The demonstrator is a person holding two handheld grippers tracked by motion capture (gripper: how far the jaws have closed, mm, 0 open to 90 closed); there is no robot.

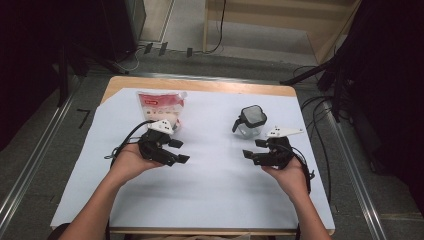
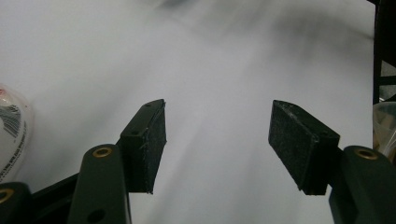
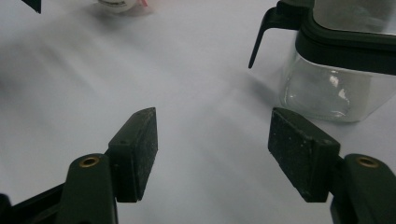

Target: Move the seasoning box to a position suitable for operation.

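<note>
You hold both grippers released mid-counter: left gripper (image 1: 175, 151) nr red-white plastic pouch (image 1: 161, 106), right gripper (image 1: 254, 149) nr clear black-lidded jar (image 1: 250, 121).

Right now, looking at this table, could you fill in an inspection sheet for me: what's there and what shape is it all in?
Surface: white sheet covering a wooden tabletop, flat and dry-looking.
Job's things: red-and-white pouch at the far left; clear container with a black lid and side latch, standing upright at the far right.
Clutter: nothing seen.
Grippers: left gripper open, nothing between its jaws, just in front of the pouch; right gripper open, empty, just short of the container.
Cables: one trails from each gripper; more lie on the floor to the right.
Surroundings: grey floor, metal rails on both sides, dark stands, a wooden frame behind.
</note>
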